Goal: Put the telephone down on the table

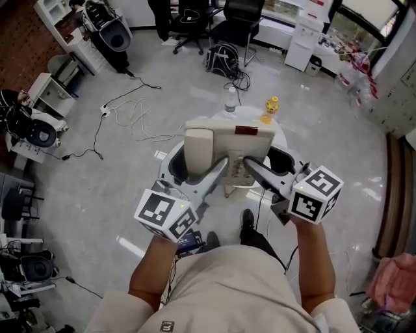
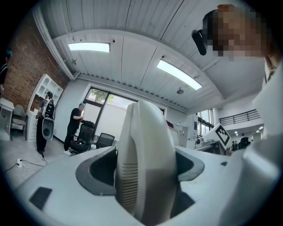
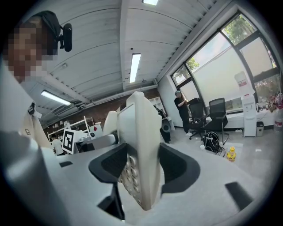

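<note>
A beige desk telephone (image 1: 227, 153) with its handset (image 1: 198, 148) on the left side is held up in the air in front of me, over a small white round table (image 1: 252, 117). My left gripper (image 1: 218, 170) is shut on the handset (image 2: 146, 154), which fills the gap between its jaws in the left gripper view. My right gripper (image 1: 250, 168) is shut on the telephone's body (image 3: 139, 145) at the keypad side, with round keys showing beside the left jaw. Most of the table is hidden under the telephone.
A clear bottle (image 1: 230, 101) and a yellow toy (image 1: 273, 104) stand at the table's far edge. Cables (image 1: 123, 110) trail over the grey floor to the left. Office chairs (image 1: 237, 16), a backpack (image 1: 222, 60) and a standing person (image 3: 182, 110) are farther off.
</note>
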`<state>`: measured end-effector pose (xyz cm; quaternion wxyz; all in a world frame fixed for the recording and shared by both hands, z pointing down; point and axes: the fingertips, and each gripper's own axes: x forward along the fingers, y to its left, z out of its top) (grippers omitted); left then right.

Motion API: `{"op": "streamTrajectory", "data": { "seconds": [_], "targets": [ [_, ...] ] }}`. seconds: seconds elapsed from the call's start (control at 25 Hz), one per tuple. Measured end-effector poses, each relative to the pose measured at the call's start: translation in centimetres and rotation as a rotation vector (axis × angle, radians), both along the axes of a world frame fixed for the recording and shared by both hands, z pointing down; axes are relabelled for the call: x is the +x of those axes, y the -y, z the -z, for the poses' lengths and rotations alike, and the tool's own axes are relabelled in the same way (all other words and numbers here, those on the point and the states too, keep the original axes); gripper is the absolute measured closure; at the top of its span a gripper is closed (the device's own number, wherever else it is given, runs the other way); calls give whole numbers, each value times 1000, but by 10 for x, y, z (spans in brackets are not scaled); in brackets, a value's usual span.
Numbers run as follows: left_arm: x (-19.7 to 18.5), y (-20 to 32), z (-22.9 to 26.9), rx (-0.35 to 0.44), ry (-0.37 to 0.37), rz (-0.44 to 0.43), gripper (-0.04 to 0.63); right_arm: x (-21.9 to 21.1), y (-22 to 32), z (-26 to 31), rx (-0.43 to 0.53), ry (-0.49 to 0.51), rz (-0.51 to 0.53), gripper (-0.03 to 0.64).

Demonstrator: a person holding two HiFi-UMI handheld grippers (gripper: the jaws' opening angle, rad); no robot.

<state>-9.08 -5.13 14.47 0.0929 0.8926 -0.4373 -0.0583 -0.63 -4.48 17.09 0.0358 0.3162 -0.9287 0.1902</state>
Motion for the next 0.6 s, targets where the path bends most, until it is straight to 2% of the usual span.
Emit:
{"op": "streamTrajectory", "data": {
  "seconds": [0.12,0.6],
  "targets": [
    [-2,22,8,2,5,26,235,-2,24,8,-5,3,23,402],
    [9,82,-28,-82,7,73,235,10,86,-26,-78,-5,65,402]
  ]
}}
